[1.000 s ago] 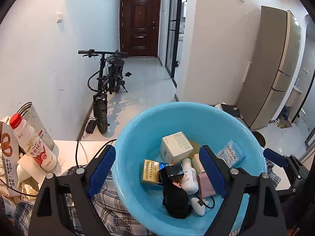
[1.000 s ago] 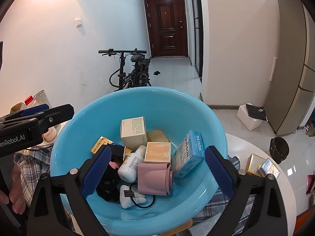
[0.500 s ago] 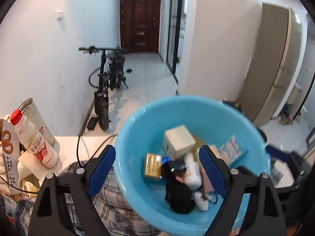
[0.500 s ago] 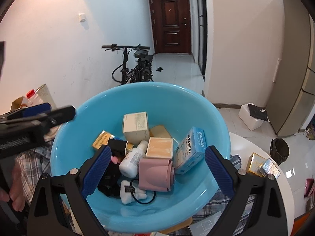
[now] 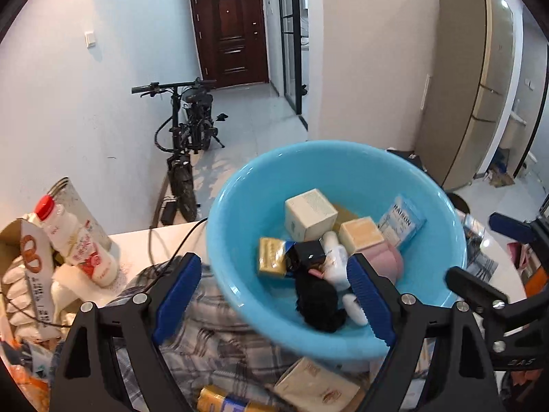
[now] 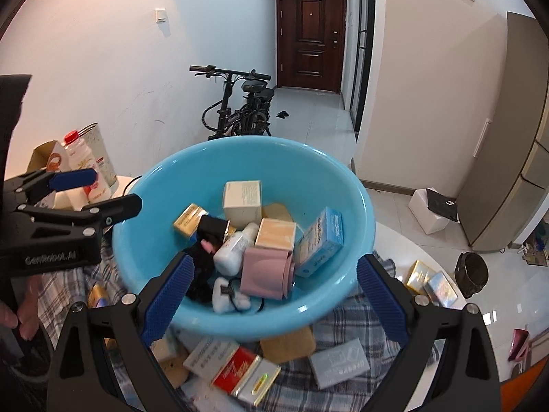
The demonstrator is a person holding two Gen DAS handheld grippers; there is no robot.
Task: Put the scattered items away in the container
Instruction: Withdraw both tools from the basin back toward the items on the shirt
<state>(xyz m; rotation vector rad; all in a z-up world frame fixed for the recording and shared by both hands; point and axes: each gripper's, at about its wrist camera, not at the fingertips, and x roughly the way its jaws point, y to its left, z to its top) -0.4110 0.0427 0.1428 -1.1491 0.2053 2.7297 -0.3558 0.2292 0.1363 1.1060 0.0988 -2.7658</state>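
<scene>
The left tongs stand wide with nothing between the blue pads, and the right tongs are spread just as wide and empty too. In each wrist view the basin sits straight ahead at twelve o'clock, its near rim reaching in between the pads, raised above the plaid cloth on the bench. Inside the basin lie a cream box, a tan box, a pink case, a white bottle, a blue box, a gold box, a black pouch and a small white piece with a black cord. In the right view the left tongs show at nine o'clock beside the basin's rim. Below the basin, at six o'clock in the right view, loose items lie on the cloth: a red and silver pack, a grey box, a tan pad. At four o'clock two foil packs rest on the bare bench. In the left view a beige box lies at six o'clock under the basin, and a milk bottle with a red cap stands at nine o'clock among snack bags. Beyond the bench a bicycle leans by the wall before a brown door.
</scene>
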